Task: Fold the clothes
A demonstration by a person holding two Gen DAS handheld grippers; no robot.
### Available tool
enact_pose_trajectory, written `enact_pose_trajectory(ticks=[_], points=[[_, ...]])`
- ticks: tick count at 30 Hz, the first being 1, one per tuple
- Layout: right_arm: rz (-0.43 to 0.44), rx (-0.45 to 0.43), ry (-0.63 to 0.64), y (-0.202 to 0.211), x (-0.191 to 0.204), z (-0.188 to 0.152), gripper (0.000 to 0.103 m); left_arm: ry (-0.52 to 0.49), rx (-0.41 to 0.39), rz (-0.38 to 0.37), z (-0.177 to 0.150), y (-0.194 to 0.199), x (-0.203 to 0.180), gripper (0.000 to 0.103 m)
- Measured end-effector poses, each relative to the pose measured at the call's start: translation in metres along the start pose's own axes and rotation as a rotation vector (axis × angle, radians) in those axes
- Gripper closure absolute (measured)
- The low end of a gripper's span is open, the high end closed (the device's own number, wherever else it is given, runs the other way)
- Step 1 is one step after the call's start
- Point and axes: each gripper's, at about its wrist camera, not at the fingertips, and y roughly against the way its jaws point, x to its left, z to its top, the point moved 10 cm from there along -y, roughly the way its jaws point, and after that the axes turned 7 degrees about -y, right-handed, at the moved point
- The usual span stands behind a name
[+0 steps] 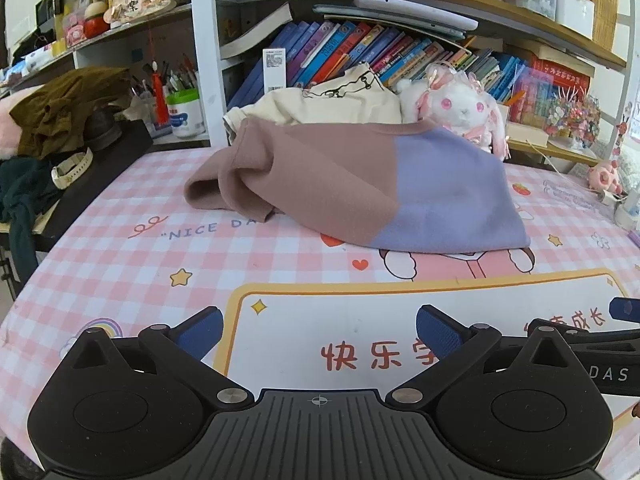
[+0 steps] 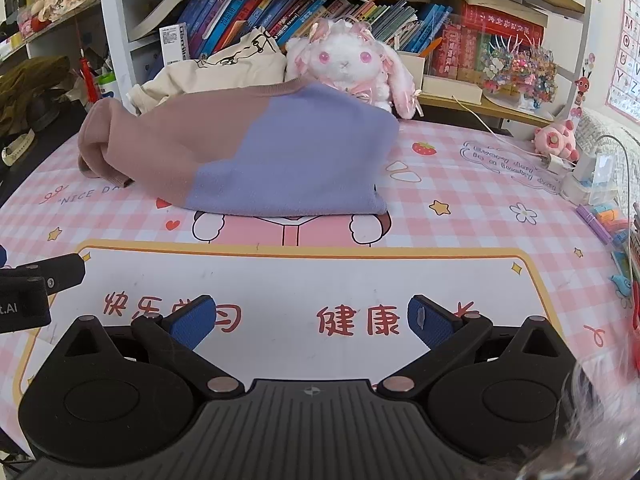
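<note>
the left gripper (image 1: 319, 334) has its jaws spread wide with nothing between them, only the white panel of the mat (image 1: 120, 264) showing through the gap. its blue pads (image 1: 438, 334) hang above the printed red characters without touching cloth. the right gripper (image 2: 312, 320) stands the same way, jaws released and empty, blue pads (image 2: 430, 322) over the same white panel. each gripper shows at the edge of the other's view, so the two sit side by side, near each other.

further out, past the yellow border of the panel, lies the sweater (image 1: 360, 188), the only garment on the mat. it is mauve-brown on its left part and lilac on its right (the colours meet in a stepped diagonal line). it sits in a loose, partly folded heap, a sleeve (image 1: 212, 188) bunched and rolled toward the left, the lilac hem lying flat toward the grippers. it is well apart from both grippers.

just behind the sweater a cream garment (image 1: 320, 104) is piled against the bookshelf (image 1: 400, 52), and a white plush rabbit (image 2: 348, 60) with pink eyes sits beside it, touching the sweater's back edge. at the far left an olive cloth (image 1: 68, 108) is heaped on a dark surface with a watch (image 1: 72, 168) just below it. at the right edge of the mat a small pink plush (image 2: 558, 140) rests near a cable.
</note>
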Motion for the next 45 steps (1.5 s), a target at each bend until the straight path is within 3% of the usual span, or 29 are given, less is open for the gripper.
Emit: enact_pose_trajectory(ticks=[45], points=[[-0.001, -0.006, 0.0, 0.003, 0.001, 0.0003, 0.0, 0.015, 0.024, -0.003, -0.0046, -0.0008, 0.0021, 0.0]])
